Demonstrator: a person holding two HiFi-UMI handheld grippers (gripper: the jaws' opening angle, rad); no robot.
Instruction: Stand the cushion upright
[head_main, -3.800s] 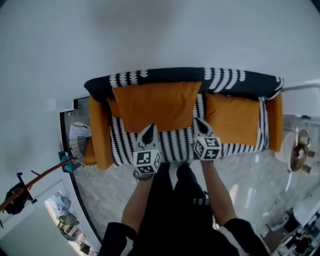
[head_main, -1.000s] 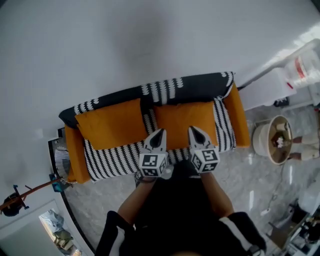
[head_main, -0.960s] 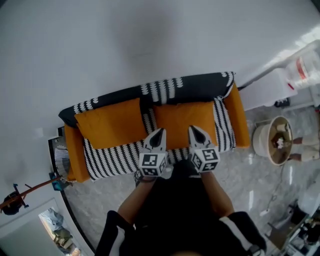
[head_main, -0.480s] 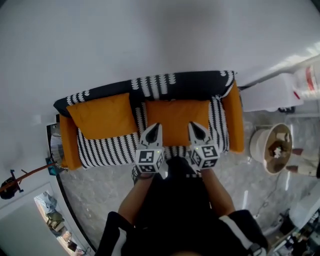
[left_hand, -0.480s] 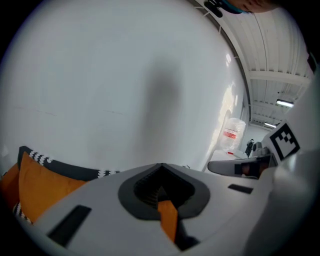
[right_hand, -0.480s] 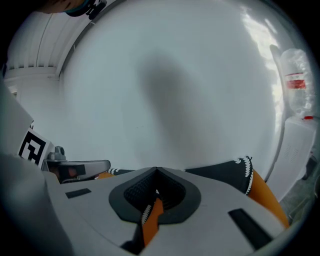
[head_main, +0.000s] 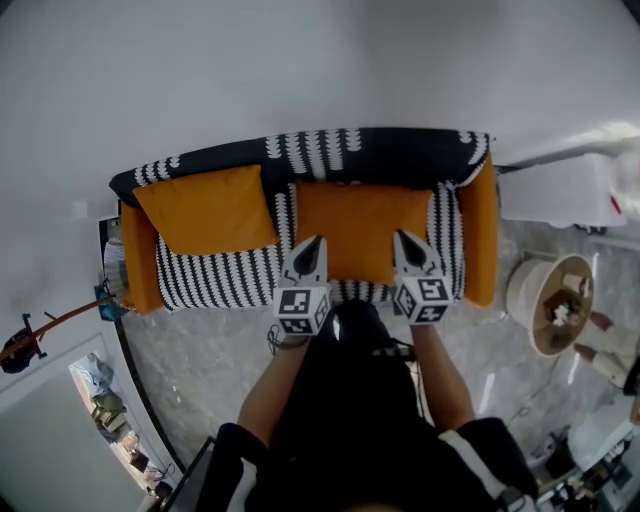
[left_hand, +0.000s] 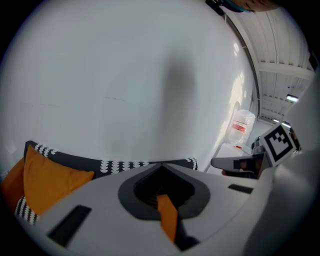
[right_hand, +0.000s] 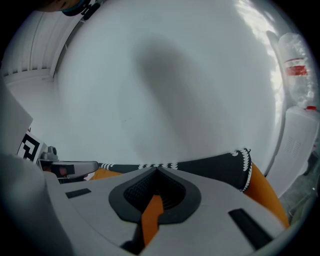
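A black-and-white striped sofa holds two orange cushions. The left cushion leans on the backrest. The right cushion lies between backrest and seat, straight ahead of both grippers. My left gripper is shut and empty, with its tip over that cushion's lower left corner. My right gripper is also shut and empty, over the lower right corner. Whether either tip touches the fabric I cannot tell. In the left gripper view the shut left gripper points over the sofa back. The right gripper view shows the right gripper the same way.
Orange armrests close both sofa ends. A white wall rises behind. Right of the sofa stand a white cabinet with a water bottle and a round side table. The floor is grey marble.
Both grippers have gone forward and down toward the right cushion and now stand further apart, the right one shifted right. Both stayed shut. The sofa sits more centred in the head view.
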